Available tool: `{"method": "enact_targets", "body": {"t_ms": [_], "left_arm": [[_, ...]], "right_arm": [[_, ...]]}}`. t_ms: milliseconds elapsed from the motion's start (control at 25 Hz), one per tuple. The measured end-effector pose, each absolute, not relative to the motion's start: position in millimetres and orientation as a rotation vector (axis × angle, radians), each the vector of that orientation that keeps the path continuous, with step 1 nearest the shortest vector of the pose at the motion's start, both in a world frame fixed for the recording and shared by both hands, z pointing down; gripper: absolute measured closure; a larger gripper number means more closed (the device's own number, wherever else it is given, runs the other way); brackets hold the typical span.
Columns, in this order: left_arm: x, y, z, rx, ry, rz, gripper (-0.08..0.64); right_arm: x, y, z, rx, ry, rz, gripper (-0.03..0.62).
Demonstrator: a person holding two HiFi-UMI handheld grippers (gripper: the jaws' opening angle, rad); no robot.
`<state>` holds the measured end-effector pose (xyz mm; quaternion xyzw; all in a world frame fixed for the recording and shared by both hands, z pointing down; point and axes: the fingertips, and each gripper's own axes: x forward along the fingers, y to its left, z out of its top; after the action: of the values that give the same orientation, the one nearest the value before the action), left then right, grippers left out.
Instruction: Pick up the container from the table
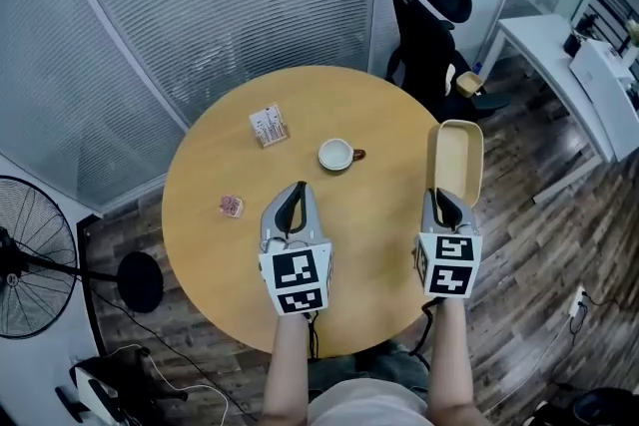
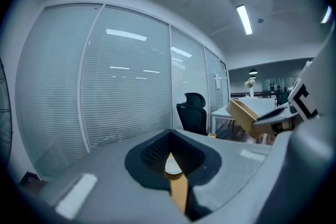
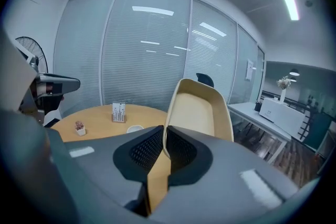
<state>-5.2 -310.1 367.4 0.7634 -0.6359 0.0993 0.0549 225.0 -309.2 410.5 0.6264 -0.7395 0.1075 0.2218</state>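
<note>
Over the round table [image 1: 215,249], the right gripper [image 1: 446,206] pinches the container [image 1: 455,158] aloft, left gripper [image 1: 292,206] closed and empty; pickup looks done, just hold steady.

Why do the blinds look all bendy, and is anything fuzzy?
Head view: the wide lens bows the blinds; the table is sharp. Left gripper view: dark rounded corners, bright glare from the ceiling light, left tongs soft up close. Right gripper view: same bending; container sharp, right tongs a bit blurry.
</note>
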Motion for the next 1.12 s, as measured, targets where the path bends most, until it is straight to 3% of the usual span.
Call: {"method": "enact_targets", "body": {"t_ms": [1120], "left_arm": [[-27.7,-276.7,307.5,2.368,-2.108,0.123,0.56]], "right_arm": [[218.0,-289.2,331.0,1.877,-2.237,0.019,0.545]]}}
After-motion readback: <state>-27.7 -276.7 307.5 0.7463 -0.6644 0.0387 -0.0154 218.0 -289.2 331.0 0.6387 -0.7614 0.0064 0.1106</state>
